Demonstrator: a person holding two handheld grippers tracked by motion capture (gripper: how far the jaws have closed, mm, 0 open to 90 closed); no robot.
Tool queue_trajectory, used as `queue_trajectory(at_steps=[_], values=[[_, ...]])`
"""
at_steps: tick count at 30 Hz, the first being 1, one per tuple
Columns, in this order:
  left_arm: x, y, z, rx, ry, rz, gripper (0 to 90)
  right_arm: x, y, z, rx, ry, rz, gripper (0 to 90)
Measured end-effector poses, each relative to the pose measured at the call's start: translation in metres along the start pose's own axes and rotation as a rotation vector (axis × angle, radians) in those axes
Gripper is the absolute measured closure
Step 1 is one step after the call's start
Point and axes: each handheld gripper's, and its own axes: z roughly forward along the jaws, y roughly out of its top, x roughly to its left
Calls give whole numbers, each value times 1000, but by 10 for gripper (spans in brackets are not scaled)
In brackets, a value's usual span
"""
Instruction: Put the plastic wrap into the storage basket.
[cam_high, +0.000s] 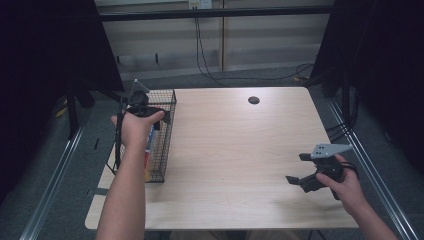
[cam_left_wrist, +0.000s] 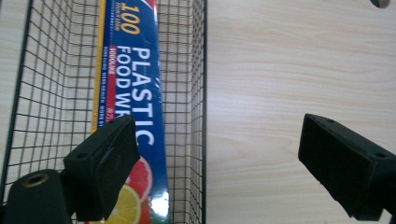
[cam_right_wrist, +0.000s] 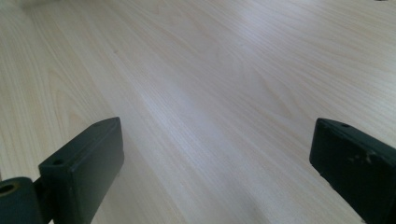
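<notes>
Left arm stretched forward, its left gripper (cam_high: 150, 111) spread wide; right gripper (cam_high: 299, 169) held low, fingers (cam_right_wrist: 84, 168) also apart.

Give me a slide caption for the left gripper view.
Open left gripper above a wire basket holding a plastic food wrap box.

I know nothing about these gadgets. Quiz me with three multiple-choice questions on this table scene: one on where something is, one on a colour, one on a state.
1. Where does the wire basket sit?
A. At the table's left edge
B. At the centre
C. At the right edge

2. What is the main colour of the plastic food wrap box?
A. Green
B. Blue
C. White

3. How does the right gripper stand?
A. Shut on a box
B. Shut, holding nothing
C. Open, holding nothing

Answers: 1 A, the high view shows it at the left edge. 2 B, the left gripper view shows blue packaging. 3 C, its jaws stand wide apart over bare table.
</notes>
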Motion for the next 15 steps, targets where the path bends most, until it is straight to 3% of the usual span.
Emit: queue_trajectory(at_steps=[15], values=[[-38, 2, -4, -21, -71, 51, 118, 2, 1, -1, -3, 3, -10, 27]])
